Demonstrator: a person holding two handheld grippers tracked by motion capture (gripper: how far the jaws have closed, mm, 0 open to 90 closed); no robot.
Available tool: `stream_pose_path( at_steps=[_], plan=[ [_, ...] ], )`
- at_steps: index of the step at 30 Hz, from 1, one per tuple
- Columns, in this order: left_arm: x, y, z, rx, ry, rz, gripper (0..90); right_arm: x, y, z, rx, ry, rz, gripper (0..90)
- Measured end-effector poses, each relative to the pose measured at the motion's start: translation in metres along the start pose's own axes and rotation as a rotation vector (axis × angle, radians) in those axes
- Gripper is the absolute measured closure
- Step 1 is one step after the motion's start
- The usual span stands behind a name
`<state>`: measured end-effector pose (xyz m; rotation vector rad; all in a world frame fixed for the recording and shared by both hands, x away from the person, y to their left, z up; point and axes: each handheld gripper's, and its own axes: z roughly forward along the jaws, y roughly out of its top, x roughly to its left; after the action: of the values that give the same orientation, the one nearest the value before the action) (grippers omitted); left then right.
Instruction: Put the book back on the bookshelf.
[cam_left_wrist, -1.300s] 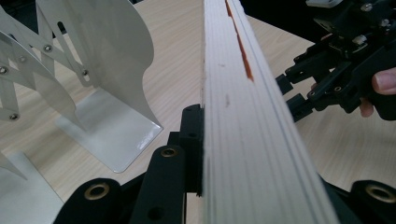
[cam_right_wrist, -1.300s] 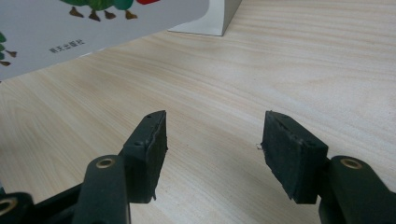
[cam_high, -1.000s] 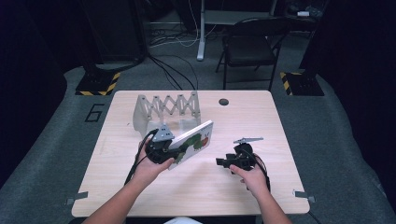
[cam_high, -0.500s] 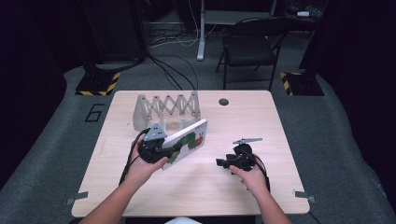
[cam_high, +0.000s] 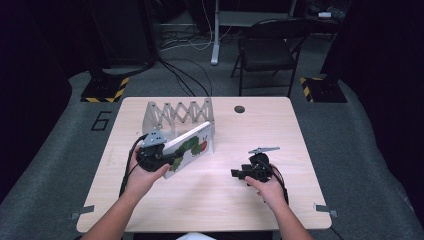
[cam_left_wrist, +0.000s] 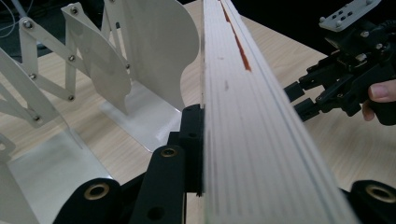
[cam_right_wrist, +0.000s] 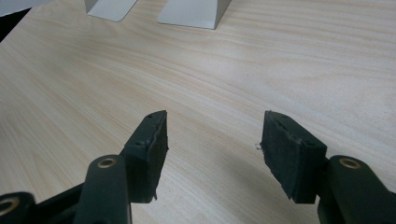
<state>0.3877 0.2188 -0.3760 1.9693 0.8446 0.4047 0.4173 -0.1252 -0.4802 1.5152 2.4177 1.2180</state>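
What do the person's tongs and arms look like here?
Both tongs, left and right, are black with flat dark pads and brass-coloured pivot screws. Each carries a grey three-cornered plate and trails a black cable. The forearms are bare, no sleeves showing.

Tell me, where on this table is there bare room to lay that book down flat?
Bare wood runs along the table front edge between both forearms, and from the right gripper out to the far right corner. It is crowded far left, where the left gripper holds the picture book beside the accordion book rack.

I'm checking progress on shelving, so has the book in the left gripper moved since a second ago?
Yes. The book, clamped in the left gripper, has shifted left and slightly up-table, closer to the white accordion rack.
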Motion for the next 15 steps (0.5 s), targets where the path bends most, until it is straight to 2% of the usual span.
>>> stream_pose_path(
  at_steps=[6,7,8,10,11,13,15],
  plan=[
    [0.002,-0.003,-0.002,0.01,0.005,-0.007,75.8,0.0,0.002,0.002,0.001,0.002,-0.008,40.9],
    [0.002,-0.003,-0.003,0.009,0.008,-0.005,75.8,-0.001,0.002,0.003,-0.006,0.002,-0.023,40.9],
    [0.002,-0.003,-0.003,0.005,0.012,-0.006,75.8,0.0,0.003,0.003,0.001,0.003,-0.009,40.9],
    [0.002,-0.004,-0.005,0.007,0.015,-0.006,75.8,-0.001,0.004,0.005,-0.007,0.007,-0.025,40.9],
    [0.002,-0.004,-0.006,0.011,0.016,-0.007,75.8,0.0,0.005,0.005,0.004,0.007,-0.011,40.9],
    [0.003,-0.005,-0.008,0.012,0.014,-0.018,75.8,0.0,0.006,0.007,-0.001,0.009,-0.021,40.9],
    [0.005,-0.006,-0.01,0.005,0.03,-0.012,75.8,0.0,0.008,0.009,0.001,0.013,-0.032,40.9]
  ],
)
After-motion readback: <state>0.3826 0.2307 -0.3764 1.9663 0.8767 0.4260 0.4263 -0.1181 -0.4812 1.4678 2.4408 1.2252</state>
